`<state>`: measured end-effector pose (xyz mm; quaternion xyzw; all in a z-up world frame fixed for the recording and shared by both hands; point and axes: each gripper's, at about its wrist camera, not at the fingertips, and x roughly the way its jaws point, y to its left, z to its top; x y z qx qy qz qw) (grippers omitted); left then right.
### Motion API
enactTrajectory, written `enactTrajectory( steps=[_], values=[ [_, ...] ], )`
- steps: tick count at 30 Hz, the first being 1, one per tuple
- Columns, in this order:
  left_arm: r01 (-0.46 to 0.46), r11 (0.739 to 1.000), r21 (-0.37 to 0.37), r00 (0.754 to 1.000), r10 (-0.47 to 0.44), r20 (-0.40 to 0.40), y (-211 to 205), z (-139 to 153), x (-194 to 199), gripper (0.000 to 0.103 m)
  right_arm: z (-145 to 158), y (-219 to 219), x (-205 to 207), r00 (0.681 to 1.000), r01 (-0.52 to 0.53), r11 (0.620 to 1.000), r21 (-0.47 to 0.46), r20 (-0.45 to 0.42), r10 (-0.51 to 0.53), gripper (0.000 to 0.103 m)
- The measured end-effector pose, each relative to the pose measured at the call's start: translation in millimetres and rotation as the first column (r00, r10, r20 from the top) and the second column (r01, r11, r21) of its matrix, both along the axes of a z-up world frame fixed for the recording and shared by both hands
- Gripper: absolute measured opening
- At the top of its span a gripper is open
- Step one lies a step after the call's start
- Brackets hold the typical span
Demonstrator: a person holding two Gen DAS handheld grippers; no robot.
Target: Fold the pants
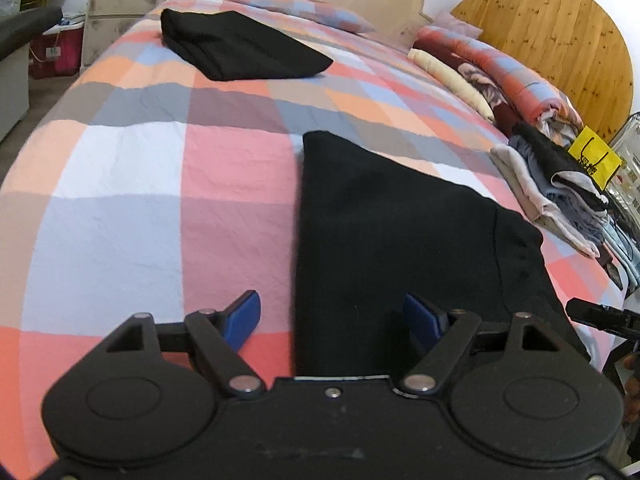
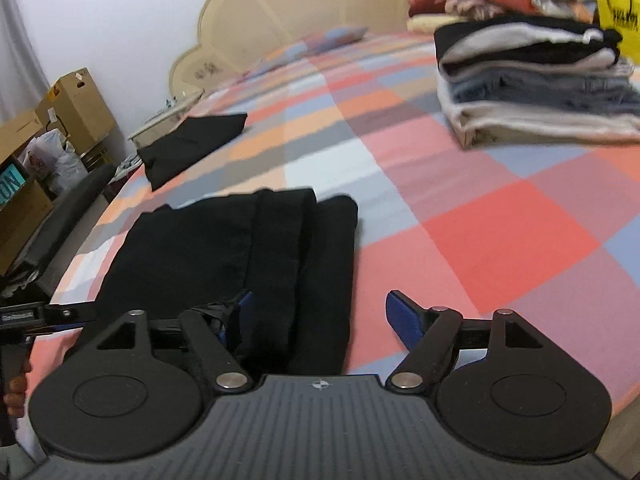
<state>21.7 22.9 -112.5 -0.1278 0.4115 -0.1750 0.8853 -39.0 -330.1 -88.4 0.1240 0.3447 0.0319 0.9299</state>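
A bed with a pink, blue, grey and white checked cover fills both views. Black folded pants lie near its close edge, with bare cover to their left. A second folded black garment lies farther up, well apart. A stack of folded clothes sits by the right edge beside a yellow bag whose print is unreadable. The left gripper and right gripper both stand spread wide over the pants' near end, pinching nothing.

Checked bed, two black folded pants, clothes stack, perhaps blankets
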Motion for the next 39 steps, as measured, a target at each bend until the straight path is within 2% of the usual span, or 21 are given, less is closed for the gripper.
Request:
enactTrajectory(
  steps=[4,8,12,14,16,19,24,32,34,35,39],
  values=[
    [0.005,1.000,0.000,1.000,-0.005,-0.007,-4.3,-4.7,5.6,0.079,-6.3,-3.0,4.2,0.999,-0.015,0.999,0.041,-0.042,0.016,0.103],
    [0.011,1.000,0.004,1.000,-0.011,-0.015,-9.1,-7.6,11.1,0.079,-8.1,-0.2,6.6,0.999,-0.029,0.999,0.038,-0.042,0.031,0.103],
    [0.020,1.000,-0.008,1.000,-0.020,-0.016,-12.8,-9.9,15.9,0.079,-11.1,-3.5,11.0,0.998,-0.033,0.996,0.084,-0.059,0.038,0.103],
    [0.036,0.999,-0.038,0.999,-0.037,-0.020,-12.7,-11.7,19.6,0.077,-13.6,-6.3,14.1,0.997,-0.037,0.992,0.124,-0.070,0.046,0.103],
    [0.050,0.994,-0.099,0.998,-0.054,-0.034,-9.4,-15.0,25.2,0.074,-15.2,-7.4,17.1,0.995,-0.051,0.986,0.158,-0.075,0.064,0.103],
    [0.044,0.976,-0.215,0.996,-0.060,-0.067,0.5,-22.6,36.9,0.066,-18.1,-7.0,20.8,0.993,-0.076,0.977,0.202,-0.076,0.093,0.103],
    [0.030,0.947,-0.320,0.993,-0.064,-0.098,9.4,-34.3,51.1,0.063,-22.9,-6.3,23.2,0.994,-0.085,0.972,0.218,-0.054,0.099,0.103],
    [0.046,0.940,-0.337,0.994,-0.077,-0.079,-4.1,-39.7,65.1,0.064,-32.7,-7.6,31.5,0.997,-0.074,0.961,0.266,-0.012,0.080,0.103],
    [0.048,0.942,-0.333,0.995,-0.075,-0.071,-9.5,-38.8,68.1,0.060,-34.1,-7.9,34.2,0.997,-0.066,0.961,0.269,-0.015,0.073,0.103],
    [0.043,0.947,-0.320,0.995,-0.070,-0.071,-12.9,-37.6,70.5,0.051,-34.5,-9.5,35.4,0.997,-0.061,0.958,0.280,-0.016,0.069,0.096],
    [0.023,0.958,-0.287,0.997,-0.044,-0.066,-21.3,-28.9,70.0,0.032,-31.9,-12.9,33.1,0.998,-0.042,0.944,0.327,-0.024,0.053,0.069]
  ],
)
